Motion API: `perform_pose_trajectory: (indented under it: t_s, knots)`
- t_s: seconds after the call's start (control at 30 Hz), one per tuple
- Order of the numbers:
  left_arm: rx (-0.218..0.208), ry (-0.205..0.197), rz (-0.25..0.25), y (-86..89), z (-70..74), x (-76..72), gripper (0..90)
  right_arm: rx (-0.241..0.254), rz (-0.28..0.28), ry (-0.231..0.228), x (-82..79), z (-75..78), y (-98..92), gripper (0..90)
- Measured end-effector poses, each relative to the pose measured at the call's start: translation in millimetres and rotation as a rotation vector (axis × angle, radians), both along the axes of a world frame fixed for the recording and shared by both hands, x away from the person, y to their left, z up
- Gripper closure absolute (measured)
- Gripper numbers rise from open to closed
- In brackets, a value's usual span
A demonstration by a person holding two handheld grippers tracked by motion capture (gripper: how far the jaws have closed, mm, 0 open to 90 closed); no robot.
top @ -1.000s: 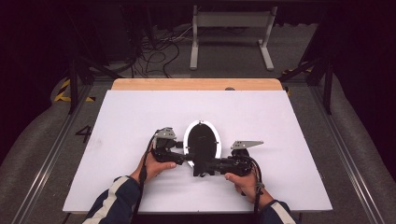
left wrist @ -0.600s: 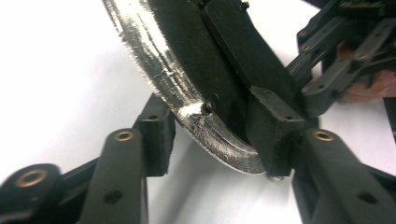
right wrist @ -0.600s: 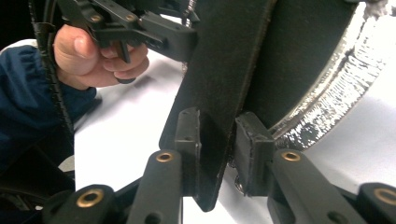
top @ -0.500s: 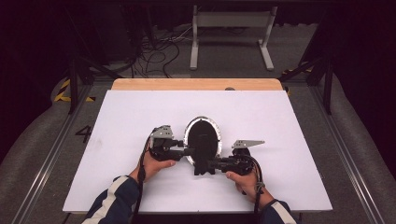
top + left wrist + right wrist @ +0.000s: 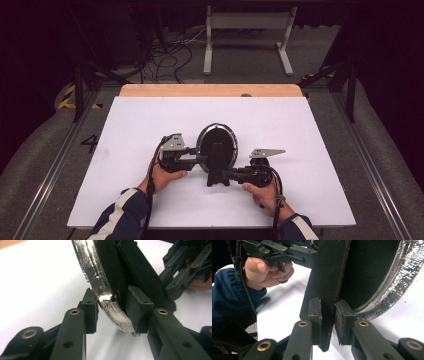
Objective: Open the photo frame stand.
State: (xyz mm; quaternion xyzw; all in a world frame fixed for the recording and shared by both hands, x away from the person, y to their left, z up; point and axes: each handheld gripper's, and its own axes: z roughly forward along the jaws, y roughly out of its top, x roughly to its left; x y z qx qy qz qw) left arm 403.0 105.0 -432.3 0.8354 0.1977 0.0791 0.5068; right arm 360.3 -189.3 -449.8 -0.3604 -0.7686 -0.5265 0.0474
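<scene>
Round black mirror [image 5: 216,145] with silver foil rim stands on the white bench [image 5: 310,195], about mid-bench, tilted on its black back stand [image 5: 217,167]. Left gripper [image 5: 196,159] is at the mirror's left edge; its fingers [image 5: 90,311] have just been closing and now sit on the silver rim [image 5: 100,293], one pad on each face, partly open around it. Right gripper [image 5: 227,175] is at the mirror's lower right; its fingers [image 5: 315,315] have just been closing and now clamp the flat stand [image 5: 325,290] from both sides. Both hands are just below the mirror; left hand [image 5: 265,272] in a blue sleeve.
</scene>
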Motion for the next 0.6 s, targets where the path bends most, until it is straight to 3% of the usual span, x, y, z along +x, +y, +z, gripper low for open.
perform_pose_trajectory:
  t_s: [0.37,0.5,0.6]
  knots:
    - [0.026,-0.125,0.054,-3.1,5.6,-4.9,67.3,-0.016,0.02,-0.04,-5.1,8.8,2.9,77.2]
    - [0.029,-0.147,0.065,-3.4,5.5,-6.0,68.6,-0.026,0.023,-0.051,-7.5,11.5,3.8,76.9]
    - [0.058,-0.19,0.077,-5.0,6.6,-8.9,69.0,-0.033,0.022,-0.053,-7.4,11.5,3.6,76.9]
